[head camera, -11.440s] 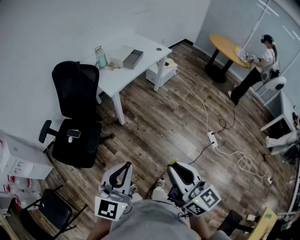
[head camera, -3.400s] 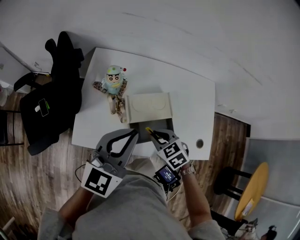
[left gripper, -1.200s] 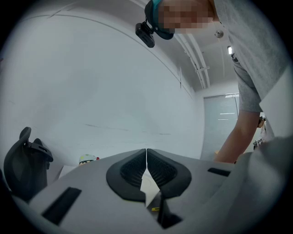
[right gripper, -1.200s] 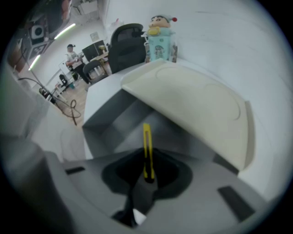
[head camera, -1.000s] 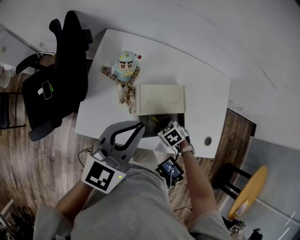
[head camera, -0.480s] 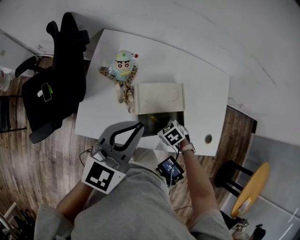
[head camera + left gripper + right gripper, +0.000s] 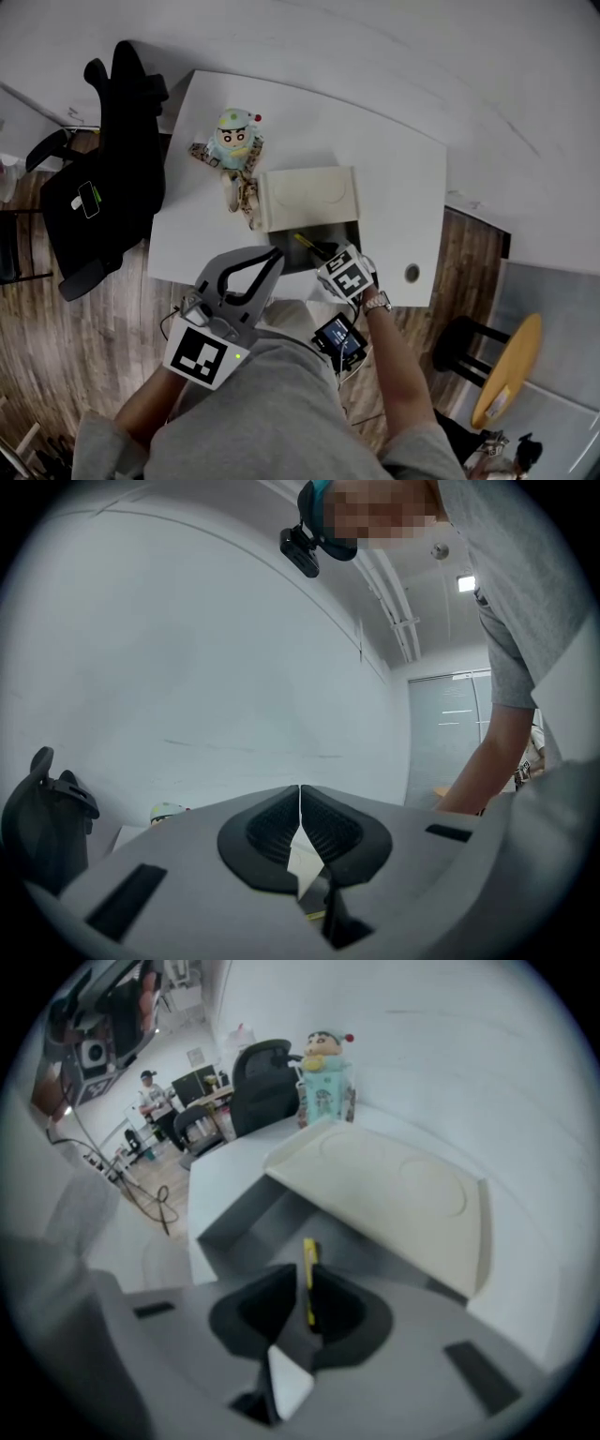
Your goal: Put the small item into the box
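Right gripper view shows the right gripper (image 7: 302,1277) aimed down into the open, dark grey box (image 7: 234,1215). Its black fingers (image 7: 251,1314) stand only narrowly apart and are closing. A thin yellow stick (image 7: 308,1283), the small item, stands upright in the gap between them. It lies against the right-hand finger, while a dark slit shows between it and the left-hand one, so it does not look clamped. Its far end reaches past the fingertips, over the box floor.

Judging by this, the stick is already inside the box walls, and the gripper is angled low so the item ends up on the floor of the box and not on the rim. The flat cream lid (image 7: 394,1185) sits just beyond the fingertips, pushed back over the far part of the box, which leaves the near half open for the drop. Further ahead and to the left, a cartoon toy figure (image 7: 323,1077) stands on the white tabletop (image 7: 225,1162), well clear of the work.

The left gripper (image 7: 300,803) is held back, near the person's body and short of the box. Its fingers are pressed together at the tips with nothing between them, apparently idle because one hand is enough here.
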`<state>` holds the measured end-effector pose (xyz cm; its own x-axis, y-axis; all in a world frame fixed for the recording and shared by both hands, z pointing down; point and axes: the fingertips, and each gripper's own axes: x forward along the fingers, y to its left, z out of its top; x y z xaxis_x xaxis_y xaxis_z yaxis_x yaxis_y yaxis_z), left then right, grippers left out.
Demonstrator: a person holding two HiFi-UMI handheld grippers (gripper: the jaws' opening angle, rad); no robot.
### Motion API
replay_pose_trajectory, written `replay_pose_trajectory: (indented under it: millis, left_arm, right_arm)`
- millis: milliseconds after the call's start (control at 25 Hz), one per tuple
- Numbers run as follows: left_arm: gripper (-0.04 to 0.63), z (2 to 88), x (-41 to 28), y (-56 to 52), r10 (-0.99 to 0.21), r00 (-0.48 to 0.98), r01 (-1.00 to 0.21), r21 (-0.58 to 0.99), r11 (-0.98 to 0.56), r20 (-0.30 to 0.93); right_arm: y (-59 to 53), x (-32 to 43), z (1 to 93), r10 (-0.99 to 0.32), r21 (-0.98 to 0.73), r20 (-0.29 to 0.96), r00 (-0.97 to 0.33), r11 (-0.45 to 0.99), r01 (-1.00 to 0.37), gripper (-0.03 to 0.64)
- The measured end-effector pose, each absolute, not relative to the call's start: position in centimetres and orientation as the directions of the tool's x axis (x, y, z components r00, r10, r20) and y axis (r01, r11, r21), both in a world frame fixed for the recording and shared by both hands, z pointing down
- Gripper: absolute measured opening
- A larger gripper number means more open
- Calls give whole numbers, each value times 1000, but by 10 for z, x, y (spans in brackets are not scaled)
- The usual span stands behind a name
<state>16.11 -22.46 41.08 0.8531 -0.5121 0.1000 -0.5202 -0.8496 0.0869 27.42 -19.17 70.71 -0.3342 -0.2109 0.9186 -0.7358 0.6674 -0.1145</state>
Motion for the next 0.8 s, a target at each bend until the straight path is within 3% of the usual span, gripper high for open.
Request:
replay_pose_trajectory:
  millis: [800]
  left_arm:
    - [35, 406, 172, -189, -483, 870, -493, 147, -858, 95]
  right_arm:
    - [-175, 274, 551, -602, -56, 684, -412, 519, -853, 32]
